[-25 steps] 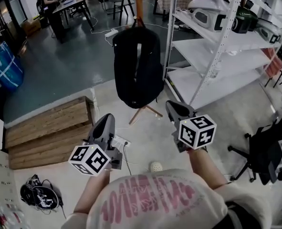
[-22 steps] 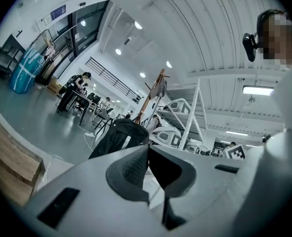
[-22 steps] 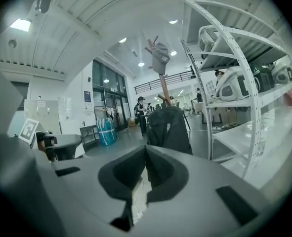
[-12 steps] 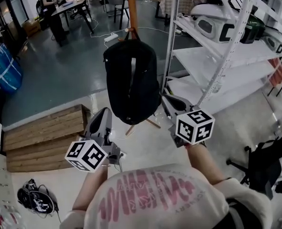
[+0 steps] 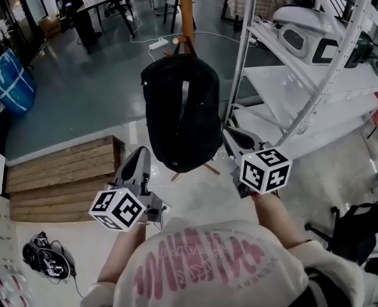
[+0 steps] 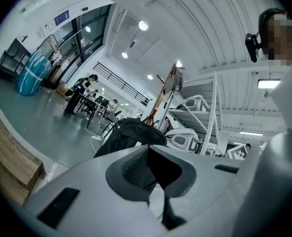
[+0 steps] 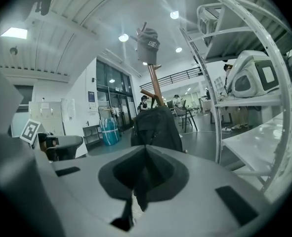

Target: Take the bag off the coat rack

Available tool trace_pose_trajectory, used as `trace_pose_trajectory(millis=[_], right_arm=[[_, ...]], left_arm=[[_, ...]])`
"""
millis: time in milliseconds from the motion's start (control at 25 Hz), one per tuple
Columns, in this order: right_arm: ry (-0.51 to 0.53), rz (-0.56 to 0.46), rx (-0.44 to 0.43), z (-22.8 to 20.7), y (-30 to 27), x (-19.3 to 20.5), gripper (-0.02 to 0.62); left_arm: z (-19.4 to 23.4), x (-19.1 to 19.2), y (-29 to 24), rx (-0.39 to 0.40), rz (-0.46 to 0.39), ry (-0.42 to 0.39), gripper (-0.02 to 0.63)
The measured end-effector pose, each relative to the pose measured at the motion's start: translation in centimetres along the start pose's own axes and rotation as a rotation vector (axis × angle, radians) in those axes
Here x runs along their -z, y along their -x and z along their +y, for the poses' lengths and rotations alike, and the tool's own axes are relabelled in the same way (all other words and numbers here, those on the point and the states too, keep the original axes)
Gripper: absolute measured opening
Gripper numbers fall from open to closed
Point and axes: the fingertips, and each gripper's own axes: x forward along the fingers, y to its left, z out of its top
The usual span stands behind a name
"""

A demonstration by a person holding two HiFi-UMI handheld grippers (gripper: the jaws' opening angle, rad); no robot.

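Note:
A black backpack (image 5: pixel 181 117) hangs by its top loop from a wooden coat rack (image 5: pixel 187 11), straight ahead of me. It also shows in the left gripper view as the backpack (image 6: pixel 128 135) and in the right gripper view as the backpack (image 7: pixel 155 125), under a grey cap (image 7: pixel 149 44) on the rack's top. My left gripper (image 5: pixel 139 160) is shut and empty, low at the bag's left. My right gripper (image 5: pixel 230 136) is shut and empty, close by the bag's lower right side. Neither touches the bag.
A white metal shelving unit (image 5: pixel 316 75) with white machines stands right of the rack. Wooden pallets (image 5: pixel 61 178) lie at the left. A black office chair (image 5: pixel 361 226) is at the right, cables (image 5: pixel 45 261) on the floor lower left. People sit at desks (image 5: pixel 96 2) far back.
I have stepped closer to the rack: the backpack looms larger and nearer the grippers. The right gripper now sits close beside the bag's lower right. Both grippers stay shut.

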Motion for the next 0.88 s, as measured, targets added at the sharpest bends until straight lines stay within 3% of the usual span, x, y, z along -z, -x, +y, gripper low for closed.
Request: trace_pose_trajectory(millis=[280,440,680,880], right_arm=[[-0.025,0.031,0.003,-0.9,-3.1,0.1,0.006],[-0.060,0.032,0.051,-3.0,-4.1,-0.2,0.006],[-0.197,-0.122,0.076,-5.7,-5.8,-4.9,0.006],[-0.201,-0.173,0.080,-6.4,-7.5,-7.2,0.033]], left_arm=[[1.5,-0.6,-4.6,0.045,0.021,0.024,0.004],[1.7,-0.6,-8.4,0.110,0.057,0.040,0.004],[2.5,-3.1,-12.7,0.185,0.067,0.015,0.004],[4.1,-4.8,-14.9,0.212,0.052,0.013,0.005]])
